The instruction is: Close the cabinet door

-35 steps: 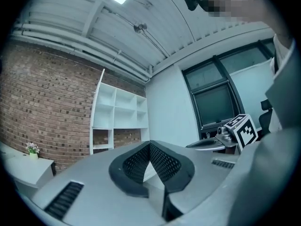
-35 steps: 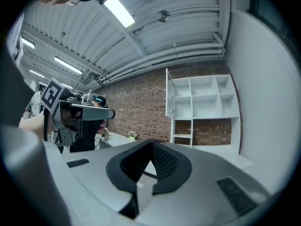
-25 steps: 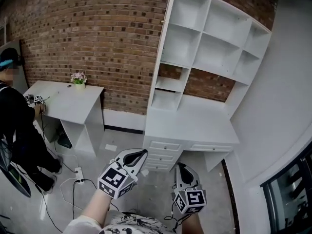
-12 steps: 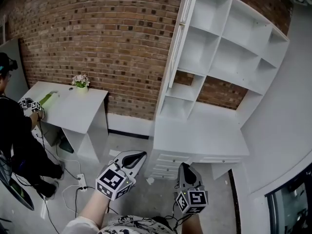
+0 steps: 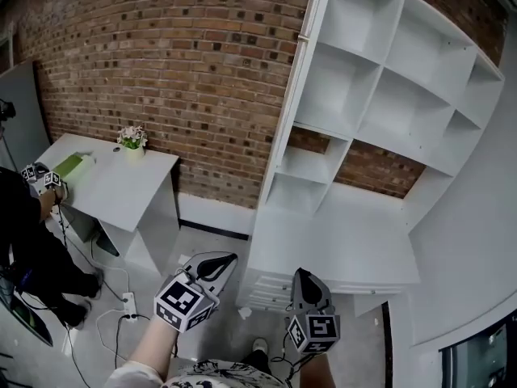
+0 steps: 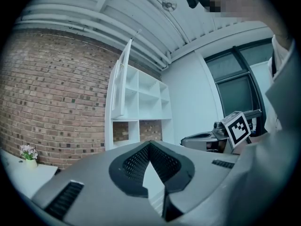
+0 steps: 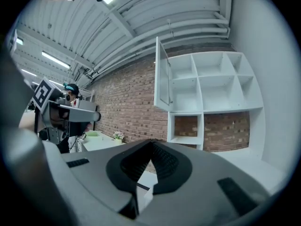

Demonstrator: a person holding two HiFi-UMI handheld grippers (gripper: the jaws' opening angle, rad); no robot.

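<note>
The tall white shelf cabinet [image 5: 380, 87] stands against the brick wall. Its upper-left door [image 5: 310, 31] hangs open, seen edge-on in the head view; it also shows swung out in the left gripper view [image 6: 123, 79] and the right gripper view [image 7: 162, 79]. My left gripper [image 5: 230, 259] and right gripper [image 5: 300, 275] are held low in front of the cabinet, well short of it and far below the door. Both point level at the cabinet. The left gripper [image 6: 149, 142] is shut and holds nothing. The right gripper [image 7: 151, 140] is also shut and holds nothing.
The cabinet's white desk surface [image 5: 339, 241] juts out with drawers [image 5: 262, 289] beneath. A separate white desk [image 5: 113, 184] at the left carries a small flower pot [image 5: 132, 138]. A person [image 5: 28, 249] stands beside it. Cables and a power strip [image 5: 129, 304] lie on the floor.
I have come closer to the cabinet: it looms larger and has shifted right in the head view. Both grippers moved forward with me, still shut.
</note>
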